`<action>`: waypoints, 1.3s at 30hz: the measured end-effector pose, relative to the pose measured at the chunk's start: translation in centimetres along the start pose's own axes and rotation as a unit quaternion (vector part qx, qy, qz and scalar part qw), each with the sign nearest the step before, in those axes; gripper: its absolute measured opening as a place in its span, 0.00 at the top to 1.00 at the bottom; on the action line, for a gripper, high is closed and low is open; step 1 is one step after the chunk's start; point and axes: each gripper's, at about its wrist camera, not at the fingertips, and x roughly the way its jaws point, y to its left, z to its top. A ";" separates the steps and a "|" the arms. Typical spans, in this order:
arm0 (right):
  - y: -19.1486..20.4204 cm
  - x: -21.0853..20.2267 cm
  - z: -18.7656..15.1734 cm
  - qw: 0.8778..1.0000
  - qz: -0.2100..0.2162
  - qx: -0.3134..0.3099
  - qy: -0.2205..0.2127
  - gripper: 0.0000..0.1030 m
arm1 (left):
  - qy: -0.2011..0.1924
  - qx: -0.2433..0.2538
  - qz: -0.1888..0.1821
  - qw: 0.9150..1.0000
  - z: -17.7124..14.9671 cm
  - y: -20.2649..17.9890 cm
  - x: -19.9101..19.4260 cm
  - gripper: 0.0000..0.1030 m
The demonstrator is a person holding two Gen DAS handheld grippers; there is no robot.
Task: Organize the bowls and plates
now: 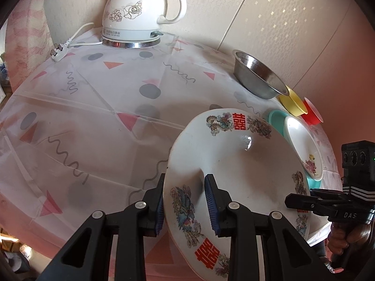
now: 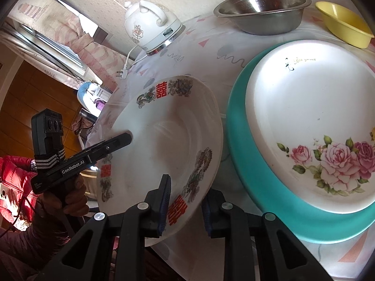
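Note:
A white plate (image 1: 246, 164) with red characters and dragon and phoenix prints hangs tilted over the table, held from two sides. My left gripper (image 1: 185, 178) is shut on its near left rim, one blue pad on top and one beneath. In the right wrist view my right gripper (image 2: 186, 187) is shut on the opposite rim of the same plate (image 2: 164, 135), and the left gripper (image 2: 126, 138) reaches onto it from the left. Just right of the held plate, a white rose-printed plate (image 2: 304, 117) lies in a teal plate (image 2: 239, 145).
A steel bowl (image 2: 262, 16), a yellow bowl (image 2: 344, 23) and a red bowl (image 1: 311, 112) stand along the wall side. A white electric kettle (image 1: 136, 14) with its loose plug (image 1: 58, 52) sits at the far corner. The patterned tablecloth (image 1: 93, 117) covers the table.

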 end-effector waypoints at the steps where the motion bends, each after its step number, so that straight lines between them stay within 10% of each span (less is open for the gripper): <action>1: 0.2 0.0 -0.1 1.000 -0.001 -0.005 0.002 0.76 | -0.002 0.004 0.004 1.000 0.0 -0.1 0.0 0.70; 9: 2.0 0.1 -0.3 0.996 -0.068 -0.060 -0.005 0.75 | -0.008 0.011 0.007 1.000 -0.6 -0.3 -0.6 0.71; 39: 2.6 -0.3 -0.4 0.992 -0.096 -0.081 -0.025 0.74 | -0.020 0.014 -0.009 1.000 -0.6 -0.2 -0.5 0.72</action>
